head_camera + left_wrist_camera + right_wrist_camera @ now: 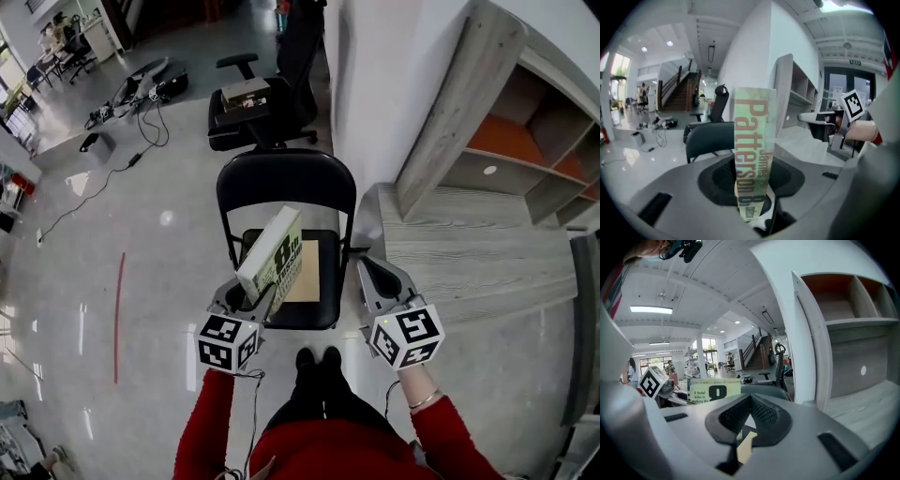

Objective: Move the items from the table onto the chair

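Observation:
A paperback book (272, 255) with a pale green spine (753, 140) stands tilted over the black folding chair (286, 183). My left gripper (251, 298) is shut on its lower end (752, 187). A flat tan item (309, 272) lies on the chair's seat beneath the book. My right gripper (375, 277) hovers at the seat's right edge, beside the grey wooden table (469, 253). Its jaws meet at the tip with nothing between them (749, 404). From the right gripper view the book's back cover (714, 390) shows to the left, above the chair back (766, 391).
A grey shelf unit (525, 141) with orange backing stands behind the table. A black office chair (262, 94) carrying a box stands beyond the folding chair, next to a white pillar (375, 84). Cables and gear (141, 89) lie on the glossy floor at far left.

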Motion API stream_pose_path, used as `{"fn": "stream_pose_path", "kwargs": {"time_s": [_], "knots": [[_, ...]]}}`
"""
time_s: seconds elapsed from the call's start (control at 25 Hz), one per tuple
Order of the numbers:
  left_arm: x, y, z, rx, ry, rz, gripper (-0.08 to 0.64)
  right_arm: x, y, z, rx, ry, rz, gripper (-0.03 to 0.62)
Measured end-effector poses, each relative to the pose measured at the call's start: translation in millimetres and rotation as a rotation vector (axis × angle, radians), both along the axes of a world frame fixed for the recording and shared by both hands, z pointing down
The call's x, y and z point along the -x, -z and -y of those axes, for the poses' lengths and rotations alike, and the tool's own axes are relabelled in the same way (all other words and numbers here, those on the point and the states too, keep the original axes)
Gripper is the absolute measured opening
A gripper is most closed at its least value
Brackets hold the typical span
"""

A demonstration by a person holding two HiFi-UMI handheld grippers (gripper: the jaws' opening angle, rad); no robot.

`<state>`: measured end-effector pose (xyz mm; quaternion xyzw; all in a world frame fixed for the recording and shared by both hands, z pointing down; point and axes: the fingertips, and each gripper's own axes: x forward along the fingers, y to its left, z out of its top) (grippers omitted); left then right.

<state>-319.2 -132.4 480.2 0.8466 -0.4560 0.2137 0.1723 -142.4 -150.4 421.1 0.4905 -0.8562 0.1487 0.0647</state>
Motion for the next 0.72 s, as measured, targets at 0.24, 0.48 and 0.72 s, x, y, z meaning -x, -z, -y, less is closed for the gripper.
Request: {"fn": "stream_pose_path", "kwargs": {"time_s": [0.24, 0.48, 0.72], "knots": [[-23, -104, 35, 0.415, -0.243, -0.207, 0.166, 1, -33, 14, 0.063, -0.028, -0.009, 0.012], [-35, -192, 71, 0.622, -0.32, -0.221, 0.166, 16, -60, 25, 0.077, -0.02, -0.008, 0.012], [-35, -224, 92, 0.683, -0.361, -0.209, 0.166, 23, -79, 31, 0.104, -0.019, 0.013, 0.012]]}}
